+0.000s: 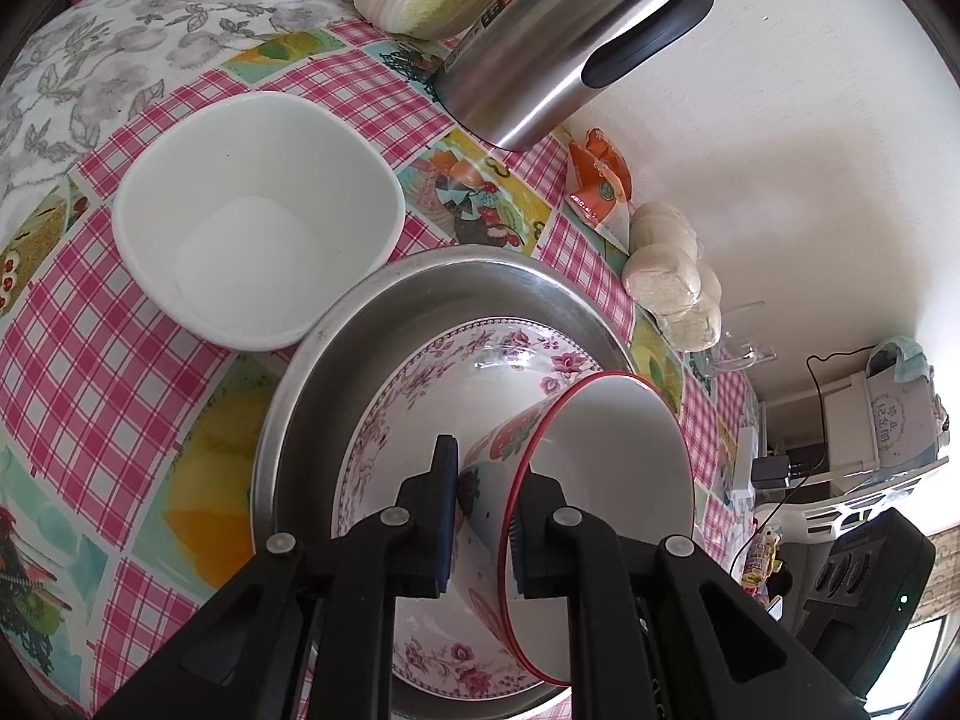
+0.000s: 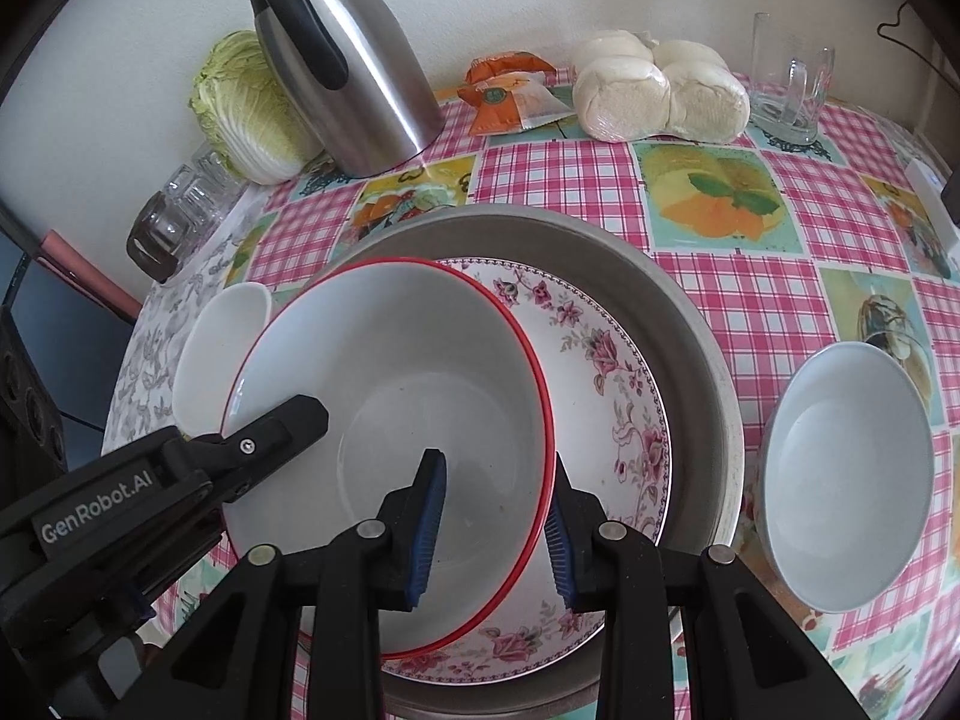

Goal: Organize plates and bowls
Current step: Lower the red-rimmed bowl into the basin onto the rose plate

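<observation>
A red-rimmed white bowl [image 2: 390,372] with a flower pattern outside [image 1: 618,450] hangs tilted just above a pink-flowered plate [image 2: 606,372] that lies in a wide metal basin [image 2: 690,312]. My left gripper [image 1: 489,468] is shut on the bowl's wall, one pad outside and one inside; in the right wrist view it [image 2: 282,426] holds the bowl's left rim. My right gripper [image 2: 498,462] straddles the near right rim, with its pads pressing the wall from both sides. A white square bowl [image 1: 258,216] stands left of the basin. A pale round bowl [image 2: 846,480] sits to its right.
Along the wall at the back of the checked tablecloth stand a steel thermos jug [image 2: 348,66], a cabbage [image 2: 252,108], an orange packet [image 2: 510,96], wrapped buns [image 2: 654,90] and a glass mug [image 2: 792,90]. Drinking glasses [image 2: 180,204] stand on a tray at the back left.
</observation>
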